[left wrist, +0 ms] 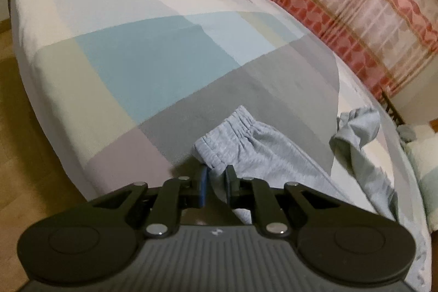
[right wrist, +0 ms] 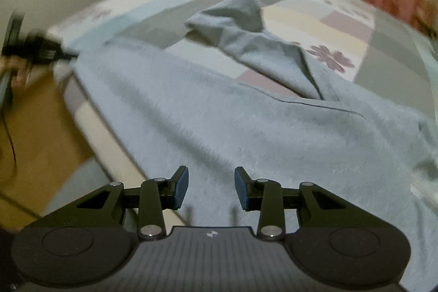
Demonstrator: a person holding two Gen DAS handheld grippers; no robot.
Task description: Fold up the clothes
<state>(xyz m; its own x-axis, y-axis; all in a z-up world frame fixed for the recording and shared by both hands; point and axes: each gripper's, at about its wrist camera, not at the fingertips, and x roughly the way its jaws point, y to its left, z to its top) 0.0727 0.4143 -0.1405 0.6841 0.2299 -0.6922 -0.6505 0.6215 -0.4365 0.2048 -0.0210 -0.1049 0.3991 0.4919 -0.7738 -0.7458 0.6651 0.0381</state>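
A light blue-grey garment [left wrist: 262,152] lies on the bed, its gathered elastic band [left wrist: 235,125] just ahead of my left gripper [left wrist: 216,178]. That gripper's blue pads are shut on a fold of the garment near the elastic band. In the right wrist view the garment [right wrist: 219,111] spreads wide over the bed's near edge, with one limb [right wrist: 241,18] crumpled farther back. My right gripper [right wrist: 210,182] hovers open over the cloth, nothing between its pads. The left gripper [right wrist: 41,51] shows blurred at the far left, at the garment's corner.
The bed [left wrist: 131,59] has a patchwork sheet of blue, grey and cream squares. Wooden floor [left wrist: 22,114] runs along its left side. A red and white curtain [left wrist: 356,4] hangs behind, and a pale pillow [left wrist: 424,163] sits at the right.
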